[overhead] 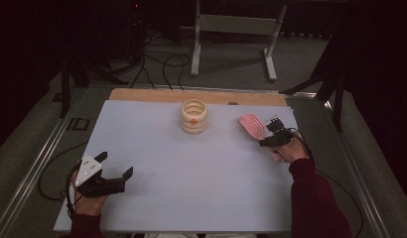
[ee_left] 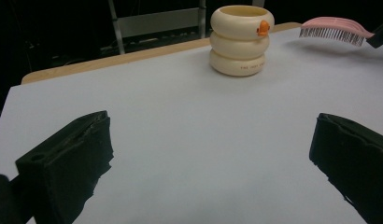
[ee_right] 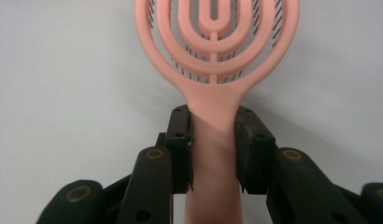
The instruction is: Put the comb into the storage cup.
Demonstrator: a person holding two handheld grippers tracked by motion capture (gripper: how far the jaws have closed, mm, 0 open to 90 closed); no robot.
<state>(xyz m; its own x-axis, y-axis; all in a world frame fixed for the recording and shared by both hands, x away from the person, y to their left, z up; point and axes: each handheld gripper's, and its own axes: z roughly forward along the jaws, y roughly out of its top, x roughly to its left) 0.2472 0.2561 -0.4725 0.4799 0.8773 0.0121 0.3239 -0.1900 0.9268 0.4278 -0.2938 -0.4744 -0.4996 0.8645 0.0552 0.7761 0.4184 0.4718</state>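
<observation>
A pink hairbrush [overhead: 252, 125] with an openwork oval head is held just above the white table top [overhead: 191, 163] at the right. My right gripper [overhead: 272, 135] is shut on its handle [ee_right: 213, 140], both pads pressing the neck just below the head [ee_right: 217, 37]. In the left gripper view the hairbrush [ee_left: 334, 29] hangs with its dark bristles pointing down. A cream ribbed cup [overhead: 194, 116] with an orange dot stands at the back middle, upright. My left gripper [overhead: 114, 166] rests near the front left corner, jaws wide open with nothing between them.
The white sheet covers a wooden table whose far edge [overhead: 196, 95] shows as a bare strip. Cables trail from both grippers over the table's sides. Beyond the table stand a grey metal frame [overhead: 236, 29] and dark floor with wires.
</observation>
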